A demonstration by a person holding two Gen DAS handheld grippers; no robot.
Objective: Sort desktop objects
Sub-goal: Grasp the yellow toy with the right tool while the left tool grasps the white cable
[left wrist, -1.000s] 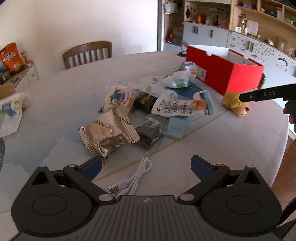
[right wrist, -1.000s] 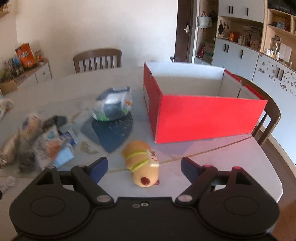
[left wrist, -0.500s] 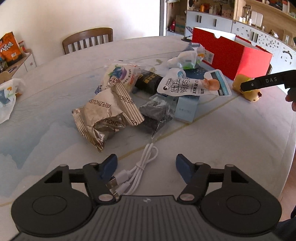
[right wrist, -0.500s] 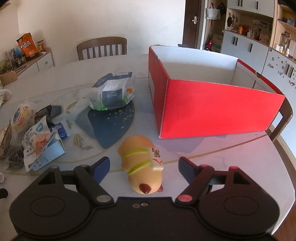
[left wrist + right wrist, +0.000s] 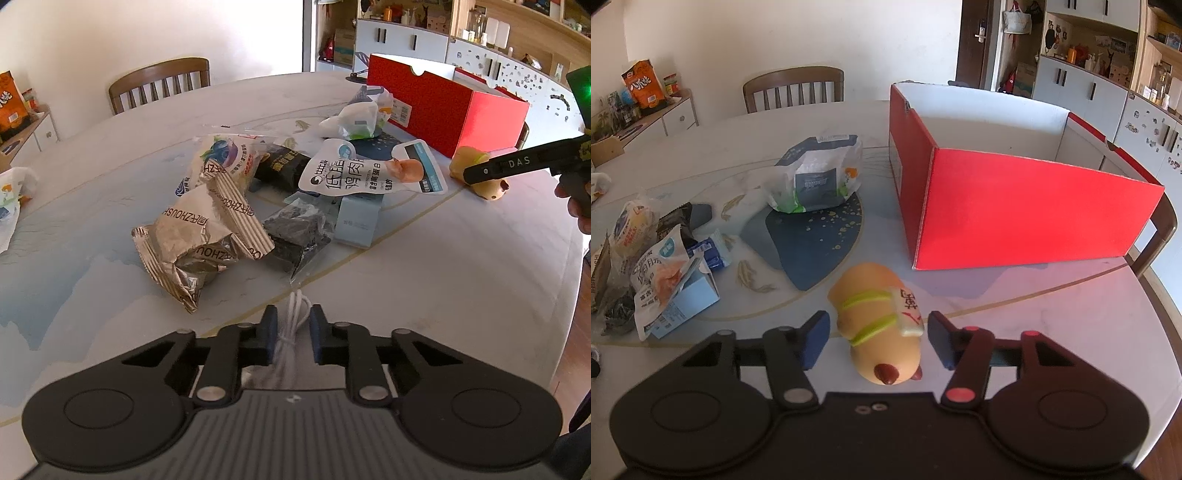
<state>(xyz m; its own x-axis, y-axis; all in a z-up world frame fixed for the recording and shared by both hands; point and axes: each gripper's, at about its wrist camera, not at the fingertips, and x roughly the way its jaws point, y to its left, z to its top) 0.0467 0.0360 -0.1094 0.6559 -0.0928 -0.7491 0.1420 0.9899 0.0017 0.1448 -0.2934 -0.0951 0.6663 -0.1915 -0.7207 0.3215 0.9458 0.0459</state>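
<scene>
My left tongs (image 5: pixel 291 334) pinch the white cable (image 5: pixel 293 321) (narrow gap); my right tongs (image 5: pixel 874 338) sit wide around the toy (image 5: pixel 882 325).

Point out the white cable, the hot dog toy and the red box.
white cable (image 5: pixel 295 314): left wrist view, looped end between the pads.
hot dog toy (image 5: pixel 877 325): right wrist view, bun middle.
red box (image 5: pixel 1027 210): right wrist view, front wall.

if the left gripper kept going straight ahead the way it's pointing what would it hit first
The left gripper already straddles the white cable. Past that, the nearest thing ahead looks like the dark clear-wrapped packet, with the crumpled foil bag just to its left; depth is uncertain.
</scene>
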